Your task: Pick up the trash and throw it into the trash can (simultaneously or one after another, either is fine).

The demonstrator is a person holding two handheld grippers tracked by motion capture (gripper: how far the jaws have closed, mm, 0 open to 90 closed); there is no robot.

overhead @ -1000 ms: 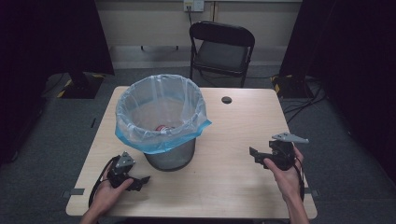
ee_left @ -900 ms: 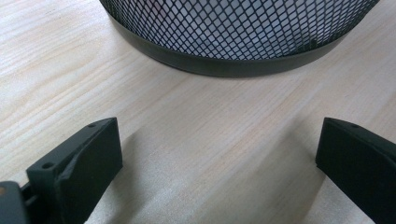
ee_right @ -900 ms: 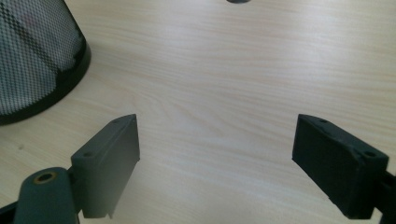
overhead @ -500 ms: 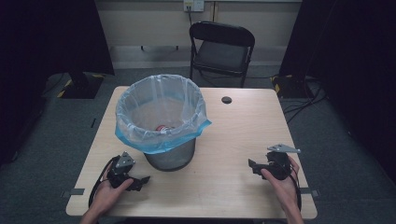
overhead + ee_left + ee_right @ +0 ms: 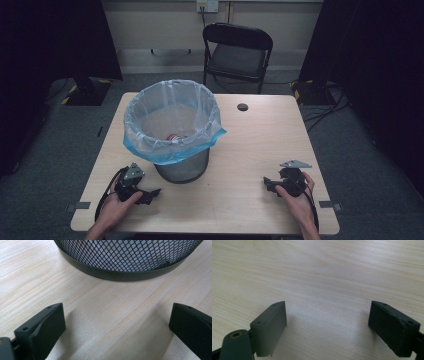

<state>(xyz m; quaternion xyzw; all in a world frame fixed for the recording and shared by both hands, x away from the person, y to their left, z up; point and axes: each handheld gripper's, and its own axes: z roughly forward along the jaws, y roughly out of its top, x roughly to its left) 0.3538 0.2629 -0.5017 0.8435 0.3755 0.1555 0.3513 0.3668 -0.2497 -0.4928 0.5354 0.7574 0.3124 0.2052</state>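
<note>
I have both claws low over the table [image 5: 240,150], each spread wide with nothing between the jaws. My left claw [image 5: 150,192] sits just in front of the mesh bin [image 5: 181,167], near its base; the bin stands left of the table's middle. My right claw [image 5: 270,184] is well apart, over bare wood.
</note>
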